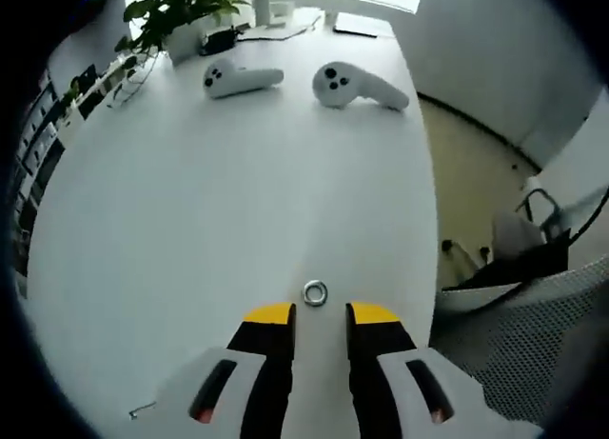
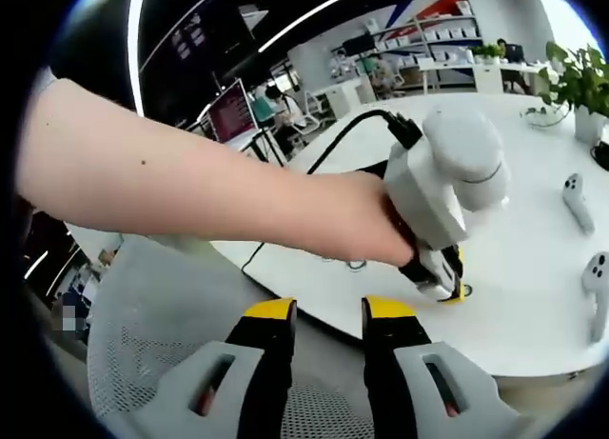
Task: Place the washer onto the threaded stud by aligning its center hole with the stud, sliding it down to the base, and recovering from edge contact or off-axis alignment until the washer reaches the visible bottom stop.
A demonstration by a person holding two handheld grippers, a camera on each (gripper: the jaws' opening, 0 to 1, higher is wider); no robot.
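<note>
White desk (image 1: 190, 220) carries two controllers (image 1: 240, 77) toward its far edge and the washer (image 1: 315, 292) lying flat near the edge closest to me, just ahead of my left gripper (image 1: 321, 313), jaws apart and empty. Right gripper (image 2: 326, 308) hangs off the desk's edge, jaws apart, nothing held. No stud that I can make out; I'd guess the thin washer skids or tips under a pinch.

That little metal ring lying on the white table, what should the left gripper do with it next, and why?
Probably ease forward and down so the jaws straddle the washer, then close. It lies flat on the table just ahead of the left gripper, whose yellow-tipped jaws stand open and empty, so it must be picked up first.
</note>
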